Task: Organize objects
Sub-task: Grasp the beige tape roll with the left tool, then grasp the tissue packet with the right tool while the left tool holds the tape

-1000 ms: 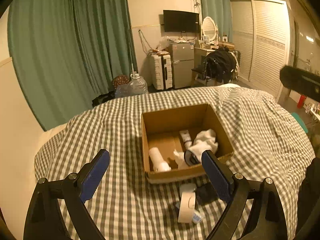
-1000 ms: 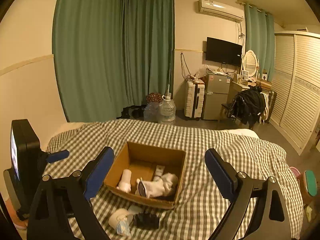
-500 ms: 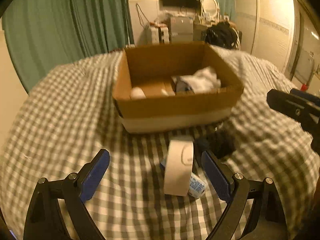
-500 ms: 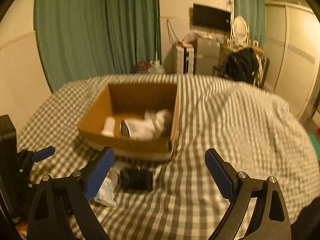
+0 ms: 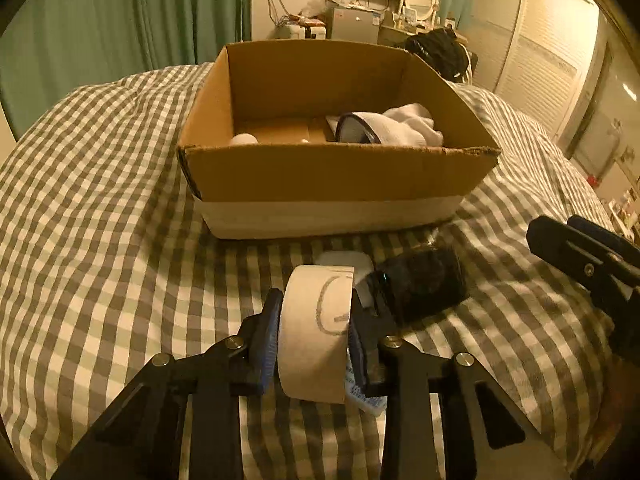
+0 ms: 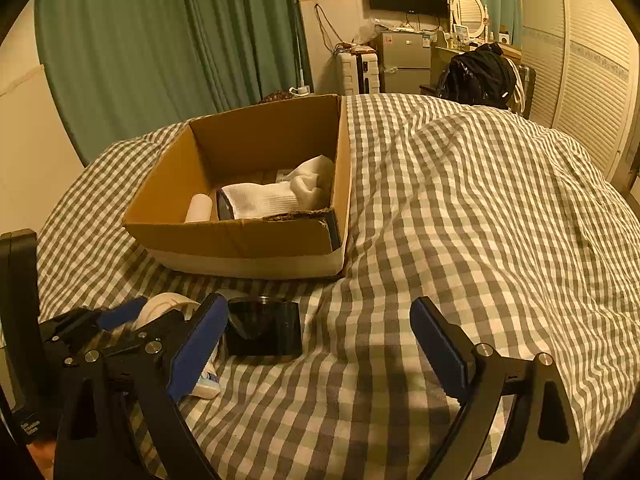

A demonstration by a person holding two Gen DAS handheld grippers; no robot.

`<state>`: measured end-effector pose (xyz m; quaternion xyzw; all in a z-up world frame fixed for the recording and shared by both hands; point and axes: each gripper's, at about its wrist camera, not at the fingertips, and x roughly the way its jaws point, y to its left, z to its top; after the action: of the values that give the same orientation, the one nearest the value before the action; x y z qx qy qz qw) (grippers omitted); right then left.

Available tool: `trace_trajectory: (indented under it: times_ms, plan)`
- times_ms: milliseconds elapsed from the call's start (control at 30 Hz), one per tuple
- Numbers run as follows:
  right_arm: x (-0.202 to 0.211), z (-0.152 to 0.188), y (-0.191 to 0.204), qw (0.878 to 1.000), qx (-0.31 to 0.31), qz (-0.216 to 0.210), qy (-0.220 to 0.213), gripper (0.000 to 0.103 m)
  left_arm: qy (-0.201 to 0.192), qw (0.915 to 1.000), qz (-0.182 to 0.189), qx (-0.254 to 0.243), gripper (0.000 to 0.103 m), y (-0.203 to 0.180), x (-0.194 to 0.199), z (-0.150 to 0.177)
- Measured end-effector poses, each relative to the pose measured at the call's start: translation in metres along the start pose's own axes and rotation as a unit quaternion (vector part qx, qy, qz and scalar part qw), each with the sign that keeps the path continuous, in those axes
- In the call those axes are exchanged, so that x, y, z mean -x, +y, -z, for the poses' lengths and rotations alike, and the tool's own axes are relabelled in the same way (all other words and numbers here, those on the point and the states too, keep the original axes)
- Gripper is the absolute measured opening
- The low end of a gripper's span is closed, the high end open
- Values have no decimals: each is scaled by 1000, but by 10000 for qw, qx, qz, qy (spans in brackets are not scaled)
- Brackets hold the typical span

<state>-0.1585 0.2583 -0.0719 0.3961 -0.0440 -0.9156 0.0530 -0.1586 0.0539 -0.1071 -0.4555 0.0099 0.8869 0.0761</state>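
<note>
An open cardboard box [image 5: 336, 172] [image 6: 240, 246] stands on the checked bedcover. It holds a white sock [image 5: 400, 128] [image 6: 276, 196] and a small white roll [image 6: 199, 208]. My left gripper [image 5: 314, 332] is shut on a roll of beige tape [image 5: 316, 332] standing on edge on the cover in front of the box. It also shows in the right wrist view [image 6: 164, 308]. A black cylinder [image 5: 420, 286] [image 6: 262, 330] lies just right of the tape. My right gripper [image 6: 316, 344] is open and empty, low over the cover with the cylinder by its left finger.
A small white-and-blue tube [image 6: 206, 384] lies under the tape by the left gripper. The checked bedcover [image 6: 460, 200] bulges to the right. Green curtains, a fridge, a suitcase and a wardrobe stand beyond the bed.
Both grippers have dropped and moved in toward the items in front of the box. My left gripper has closed on the tape roll. The right gripper stays open.
</note>
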Motion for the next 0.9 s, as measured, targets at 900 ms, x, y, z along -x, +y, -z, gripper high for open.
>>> trace_trajectory:
  times_ms: [900]
  plan:
    - [16, 39, 74, 9880, 602, -1368, 382, 93, -650, 9971, -167, 354, 30, 42, 80, 15]
